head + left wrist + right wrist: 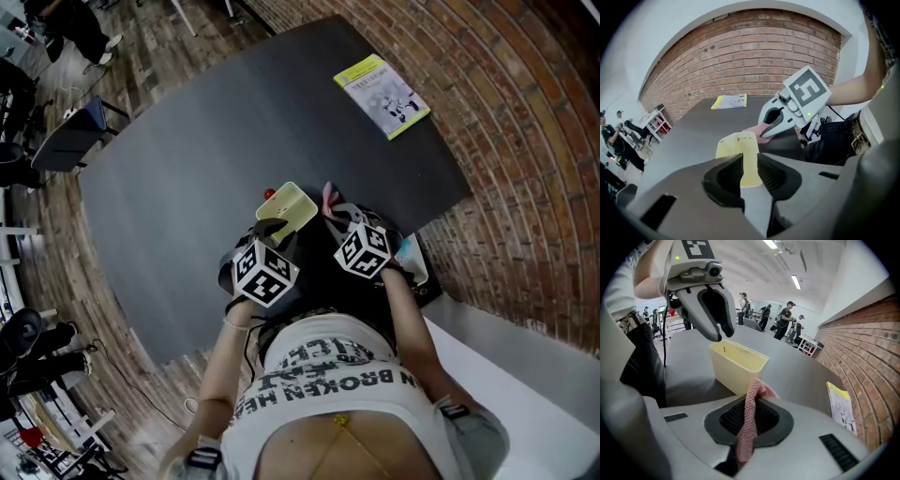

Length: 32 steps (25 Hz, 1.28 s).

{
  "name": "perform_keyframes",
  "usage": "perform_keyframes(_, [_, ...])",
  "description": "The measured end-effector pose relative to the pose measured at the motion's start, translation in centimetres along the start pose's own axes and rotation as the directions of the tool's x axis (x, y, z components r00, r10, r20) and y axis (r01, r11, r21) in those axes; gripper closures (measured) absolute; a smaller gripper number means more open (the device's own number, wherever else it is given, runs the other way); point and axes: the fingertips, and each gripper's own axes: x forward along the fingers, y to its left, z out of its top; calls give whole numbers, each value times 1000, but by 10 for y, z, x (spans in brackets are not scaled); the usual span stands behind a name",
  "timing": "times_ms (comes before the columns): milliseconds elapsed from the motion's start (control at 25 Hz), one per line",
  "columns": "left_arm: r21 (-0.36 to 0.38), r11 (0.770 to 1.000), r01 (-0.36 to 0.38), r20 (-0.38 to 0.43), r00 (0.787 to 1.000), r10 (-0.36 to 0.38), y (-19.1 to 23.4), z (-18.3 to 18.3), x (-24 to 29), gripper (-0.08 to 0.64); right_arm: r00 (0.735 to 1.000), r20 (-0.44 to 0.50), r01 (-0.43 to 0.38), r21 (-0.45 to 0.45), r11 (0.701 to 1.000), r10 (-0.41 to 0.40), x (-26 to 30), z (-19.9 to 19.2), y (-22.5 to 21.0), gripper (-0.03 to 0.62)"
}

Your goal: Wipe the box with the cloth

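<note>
Just below left tongs point(750, 164): box point(737, 144), unclamped | right tongs point(752, 405): gripping cloth point(748, 430)

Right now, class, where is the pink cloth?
In the right gripper view, the pink cloth is pinched in the jaws of the right gripper, just right of the yellow box, over the dark table.

Box point(736, 366) pale yellow, cloth point(751, 418) pink, table point(234, 122) seemingly charcoal.

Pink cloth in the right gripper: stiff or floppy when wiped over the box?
Probably floppy: the cloth bends and folds over where the right gripper pinches it. Its knitted texture likely grips rather than slips. It looks light, so unlikely to shove the box.
</note>
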Motion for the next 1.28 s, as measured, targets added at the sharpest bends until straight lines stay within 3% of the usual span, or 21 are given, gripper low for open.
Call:
perform_keyframes(160, [105,994,-39,-32,999,42,27,-20,-16,479,1000,2,0,-1,1000,0,0,1,0,574])
perform_keyframes(280, [261,965,-31,-114,992,63,40,-42,-16,469,1000,3,1,3,1000,-1,-1,1,-1,575])
perform_keyframes(400, [434,901,10,-205,975,88,47,-58,-9,466,1000,2,4,16,1000,-4,-2,0,-2,574])
perform_keyframes(520, [542,839,53,-246,964,98,47,-64,1,468,1000,3,6,35,999,-6,-3,0,-3,574])
perform_keyframes(720, [664,736,130,-288,953,92,36,-65,19,466,1000,6,17,52,999,-18,-3,-2,-8,574])
perform_keyframes(840, [707,690,155,-298,950,92,32,-67,23,468,1000,5,21,60,998,-22,-3,-4,-11,574])
perform_keyframes(960, [763,624,170,-321,937,137,31,-70,28,468,1000,1,27,62,998,-27,-3,-4,-12,575])
perform_keyframes(1000, [769,615,175,-332,931,150,32,-71,29,469,1000,1,29,63,998,-29,-3,-4,-13,574])
perform_keyframes(1120, [744,640,193,-356,924,136,32,-71,27,472,999,6,32,72,997,-33,-4,-3,-15,574])
perform_keyframes(1280, [660,722,209,-376,923,76,22,-70,22,497,999,14,27,75,997,-28,-5,-2,-18,574])
